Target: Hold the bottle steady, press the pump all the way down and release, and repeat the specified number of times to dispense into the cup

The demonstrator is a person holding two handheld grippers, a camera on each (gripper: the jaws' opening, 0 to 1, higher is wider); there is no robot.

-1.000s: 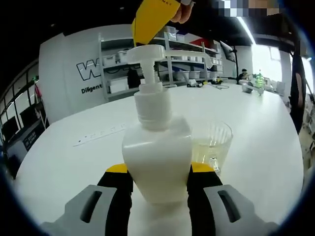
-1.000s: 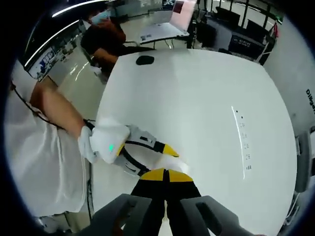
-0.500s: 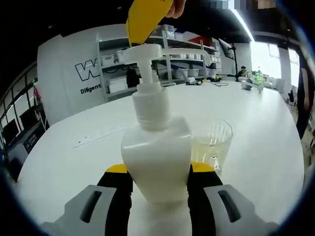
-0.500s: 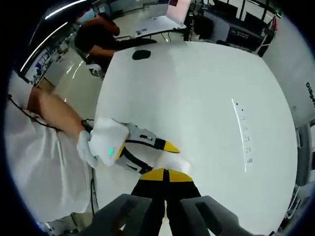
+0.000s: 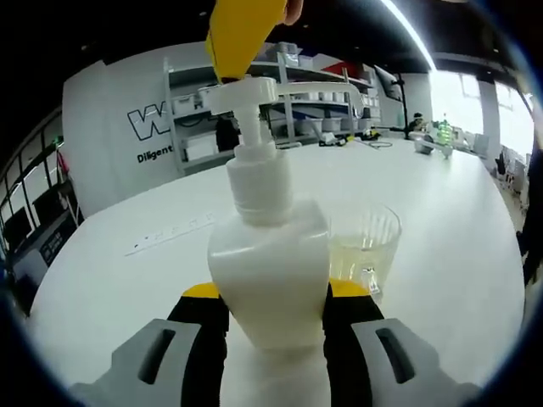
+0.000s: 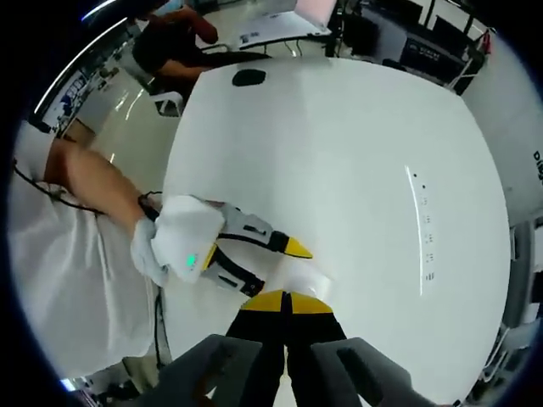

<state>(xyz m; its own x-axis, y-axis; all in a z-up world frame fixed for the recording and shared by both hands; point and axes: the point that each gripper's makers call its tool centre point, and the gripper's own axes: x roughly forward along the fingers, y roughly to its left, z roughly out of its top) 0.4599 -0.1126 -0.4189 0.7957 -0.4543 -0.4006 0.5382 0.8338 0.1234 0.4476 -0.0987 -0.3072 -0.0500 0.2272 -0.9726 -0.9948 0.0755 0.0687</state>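
Left gripper view: your left claw (image 5: 274, 318) is clamped on the lower body of the white pump bottle (image 5: 268, 263), one yellow-tipped jaw on each side. The bottle stands upright on the white bench (image 5: 127, 280). The pump head (image 5: 246, 91) is raised, with its spout pointing right, toward the clear cup (image 5: 363, 250). The cup stands just beside the bottle on its right and holds a little pale liquid. The yellow tip of your right claw (image 5: 240, 30) sits at the top of the pump head.

Right gripper view: your right claw (image 6: 287, 303) has its jaws pressed together, pointing down at the bench (image 6: 339, 170). Your left claw (image 6: 276, 271) reaches in from the left.
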